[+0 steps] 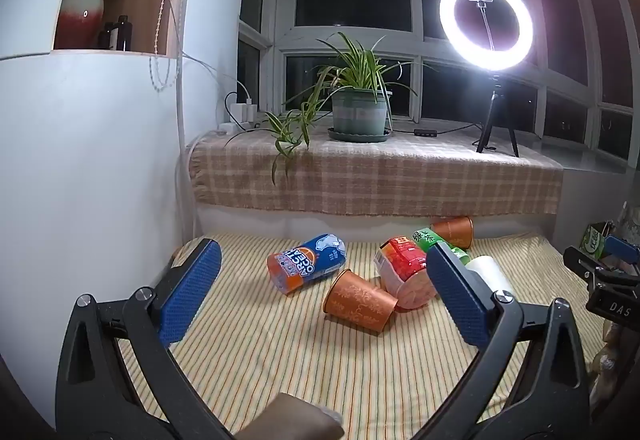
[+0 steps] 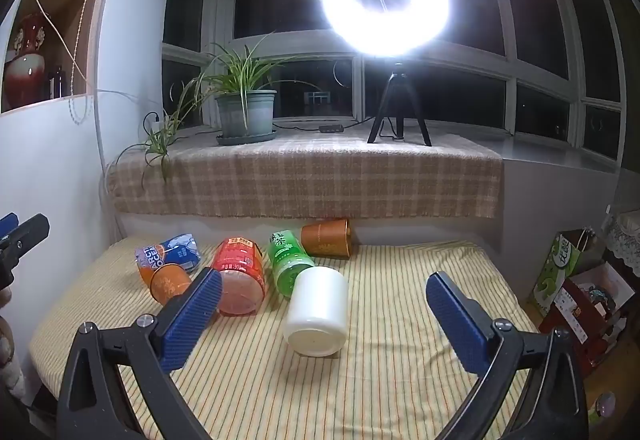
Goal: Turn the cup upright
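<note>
Several cups lie on their sides on the striped cloth. An orange patterned cup (image 1: 359, 301) lies nearest my left gripper (image 1: 323, 272), which is open and empty, a short way behind it. The cup also shows in the right wrist view (image 2: 170, 282). A white cup (image 2: 318, 310) lies on its side, base toward me, between the fingers of my open, empty right gripper (image 2: 323, 296). A second orange cup (image 2: 326, 238) lies at the back by the wall. A red cup (image 2: 239, 276) lies beside the white one.
A blue-orange can (image 1: 306, 261) and a green bottle (image 2: 287, 260) also lie on the cloth. Behind is a ledge with a checked cloth (image 1: 376, 175), a potted plant (image 1: 359, 107) and a ring light (image 1: 486, 17). Paper bags (image 2: 576, 280) stand at the right.
</note>
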### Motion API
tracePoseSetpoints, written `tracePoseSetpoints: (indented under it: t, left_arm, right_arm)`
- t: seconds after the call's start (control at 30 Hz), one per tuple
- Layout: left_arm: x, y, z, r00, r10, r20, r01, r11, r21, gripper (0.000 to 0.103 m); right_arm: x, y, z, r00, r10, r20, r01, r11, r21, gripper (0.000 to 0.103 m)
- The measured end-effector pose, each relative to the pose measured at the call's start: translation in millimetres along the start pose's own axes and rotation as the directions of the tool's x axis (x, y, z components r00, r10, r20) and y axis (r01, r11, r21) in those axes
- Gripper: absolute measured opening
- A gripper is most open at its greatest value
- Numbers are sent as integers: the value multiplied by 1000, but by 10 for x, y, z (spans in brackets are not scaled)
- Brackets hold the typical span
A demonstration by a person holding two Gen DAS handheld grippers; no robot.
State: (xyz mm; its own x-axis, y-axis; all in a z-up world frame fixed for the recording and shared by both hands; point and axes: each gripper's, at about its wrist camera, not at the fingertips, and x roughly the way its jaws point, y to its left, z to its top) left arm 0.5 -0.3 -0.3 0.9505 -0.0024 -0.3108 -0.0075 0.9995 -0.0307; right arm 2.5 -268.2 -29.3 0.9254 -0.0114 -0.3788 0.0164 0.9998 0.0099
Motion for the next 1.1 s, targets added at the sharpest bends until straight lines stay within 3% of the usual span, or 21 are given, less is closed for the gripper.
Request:
tracePoseSetpoints:
  t: [1.1]
  left_arm:
    - [7,37,12,1000,-3,-5,2,1000,-16,103]
  right_arm:
    - [-15,75,52,1000,-4,16,4,1000,-15,103]
